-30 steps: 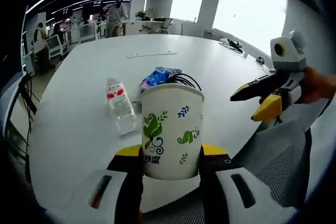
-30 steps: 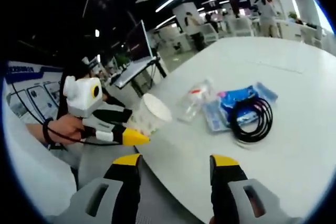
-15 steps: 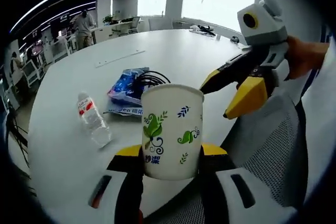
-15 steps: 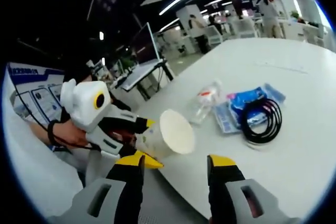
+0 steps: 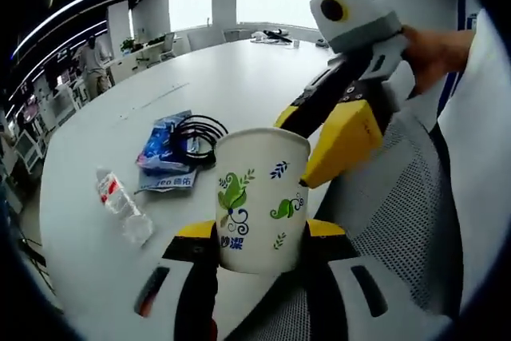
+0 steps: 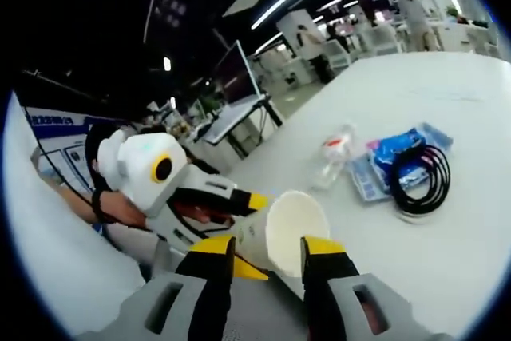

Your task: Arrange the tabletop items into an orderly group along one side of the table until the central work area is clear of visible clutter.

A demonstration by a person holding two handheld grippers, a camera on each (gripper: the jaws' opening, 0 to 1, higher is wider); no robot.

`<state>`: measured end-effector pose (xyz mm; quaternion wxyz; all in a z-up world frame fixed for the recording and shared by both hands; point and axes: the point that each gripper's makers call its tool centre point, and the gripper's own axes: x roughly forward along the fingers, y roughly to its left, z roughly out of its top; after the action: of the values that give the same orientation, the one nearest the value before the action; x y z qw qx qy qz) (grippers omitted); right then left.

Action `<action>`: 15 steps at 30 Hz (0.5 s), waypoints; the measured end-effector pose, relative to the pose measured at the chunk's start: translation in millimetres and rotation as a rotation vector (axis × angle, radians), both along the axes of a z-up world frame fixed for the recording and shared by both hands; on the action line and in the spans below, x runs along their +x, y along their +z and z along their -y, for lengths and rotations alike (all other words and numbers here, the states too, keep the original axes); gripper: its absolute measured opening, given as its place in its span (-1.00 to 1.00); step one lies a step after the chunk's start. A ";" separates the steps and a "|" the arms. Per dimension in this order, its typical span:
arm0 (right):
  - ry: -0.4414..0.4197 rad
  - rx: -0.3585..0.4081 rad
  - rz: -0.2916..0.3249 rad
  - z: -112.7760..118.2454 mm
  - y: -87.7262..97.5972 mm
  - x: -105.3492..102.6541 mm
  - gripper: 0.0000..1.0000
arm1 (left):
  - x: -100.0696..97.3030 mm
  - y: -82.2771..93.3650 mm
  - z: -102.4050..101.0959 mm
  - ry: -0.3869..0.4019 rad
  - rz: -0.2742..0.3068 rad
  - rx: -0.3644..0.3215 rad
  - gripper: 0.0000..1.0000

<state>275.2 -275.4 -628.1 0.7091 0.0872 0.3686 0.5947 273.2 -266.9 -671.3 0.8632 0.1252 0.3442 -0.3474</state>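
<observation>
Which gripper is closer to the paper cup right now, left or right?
Left. The left gripper holds the paper cup between its jaws. The right gripper sits just at the cup's open rim, jaws open, not gripping it.

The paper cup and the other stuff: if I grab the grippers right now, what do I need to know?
Left gripper: shut on the paper cup, held off the table's edge.
Right gripper: open, its jaws right at the cup's rim.
On the white table: water bottle lying down, blue packet with the black cable coil on it.
Done: cup picked up. Left: set the cup down with the other three in a tidy group along one side.
</observation>
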 end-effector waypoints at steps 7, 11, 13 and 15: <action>0.016 0.060 -0.059 2.3 4.1 -9.1 -0.54 | -4.7 1.3 10.8 -0.060 0.003 0.002 -0.20; -0.001 0.095 -0.093 2.9 7.7 -10.7 -0.74 | -6.3 4.3 16.7 -0.085 0.009 -0.009 -0.20; -0.014 0.097 -0.092 3.5 8.1 -9.5 -0.85 | -7.3 3.6 17.9 -0.097 0.009 -0.002 -0.20; -0.022 0.114 -0.111 3.6 10.7 -9.0 -0.91 | -7.8 3.7 18.5 -0.102 0.010 0.000 -0.20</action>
<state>266.2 -279.0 -617.4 0.6880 0.1645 0.3720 0.6010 265.4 -285.4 -667.7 0.8461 0.1442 0.3330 -0.3904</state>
